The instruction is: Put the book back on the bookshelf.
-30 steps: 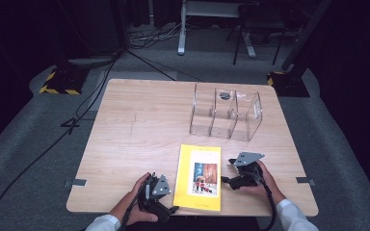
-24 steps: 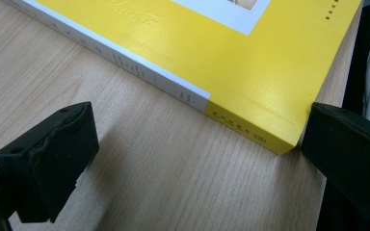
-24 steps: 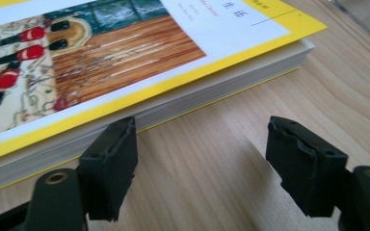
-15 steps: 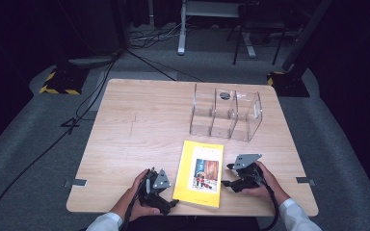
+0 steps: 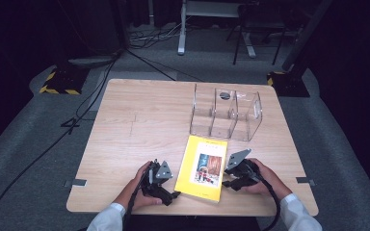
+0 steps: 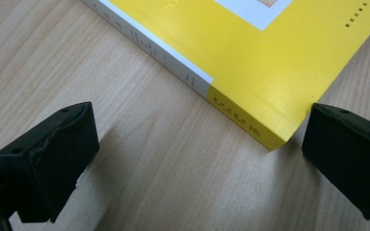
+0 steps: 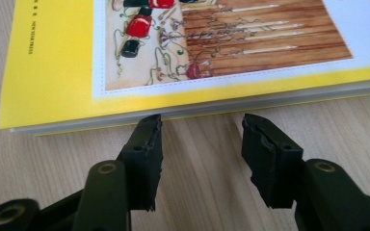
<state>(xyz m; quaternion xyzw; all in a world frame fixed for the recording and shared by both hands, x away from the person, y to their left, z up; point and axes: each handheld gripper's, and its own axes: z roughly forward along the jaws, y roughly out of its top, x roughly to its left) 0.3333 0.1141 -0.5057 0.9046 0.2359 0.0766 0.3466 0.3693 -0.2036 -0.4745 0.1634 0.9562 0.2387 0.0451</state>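
- yellow book (image 5: 202,167) lying flat on the wooden bench (image 5: 139,125), between both grippers.
- left gripper (image 6: 192,159) spread wide at the spine corner, gripping nothing.
- right gripper (image 7: 201,144) just been closing, half shut, tips at the page edge, nothing between.
- likely lining up for a lift; next needs jaws slid onto an edge.
- clear divided box (image 5: 225,113) behind; bays look empty, apart from a dark round spot.

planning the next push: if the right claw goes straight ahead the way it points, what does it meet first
Most likely the page edge of the yellow book, just past the right claw; its jaws, which have just been closing, stand apart with nothing between them.
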